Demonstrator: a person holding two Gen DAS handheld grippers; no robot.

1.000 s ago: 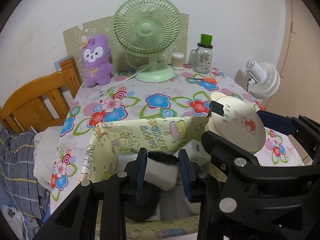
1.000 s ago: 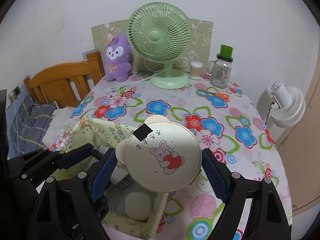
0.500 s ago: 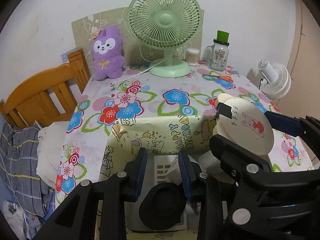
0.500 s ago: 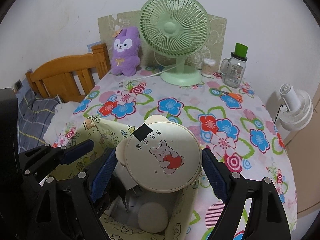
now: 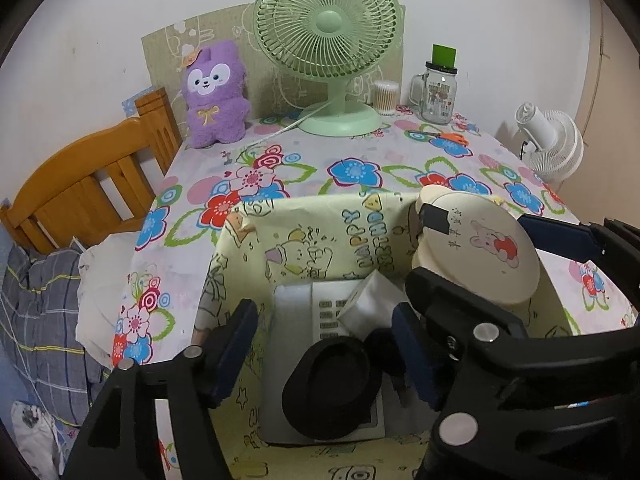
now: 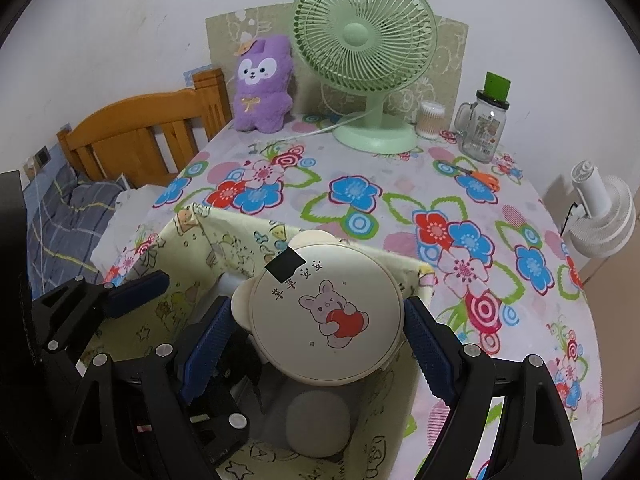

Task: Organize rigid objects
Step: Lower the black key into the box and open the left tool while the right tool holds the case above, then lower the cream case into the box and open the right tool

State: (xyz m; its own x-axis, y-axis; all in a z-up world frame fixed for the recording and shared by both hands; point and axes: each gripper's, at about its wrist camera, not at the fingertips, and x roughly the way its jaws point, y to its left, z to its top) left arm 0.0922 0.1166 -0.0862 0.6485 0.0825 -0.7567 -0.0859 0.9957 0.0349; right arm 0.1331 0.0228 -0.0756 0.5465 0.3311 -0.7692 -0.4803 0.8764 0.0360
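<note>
Yellow cartoon-print storage box (image 6: 224, 236): right tool (image 6: 316, 344) clasps the round cream bunny mirror (image 6: 326, 316) edgewise just above its opening, directly over the contents; left tool (image 5: 324, 356), jaws just opened, empty, alongside.

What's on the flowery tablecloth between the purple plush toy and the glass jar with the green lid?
The green desk fan stands between the purple plush and the jar, with a small tub of cotton swabs beside the jar. The right wrist view shows it best.

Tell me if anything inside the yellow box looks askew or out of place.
The small white box lies tilted, propped across the white keypad device and black round thing. Nothing looks spilled or broken.
</note>
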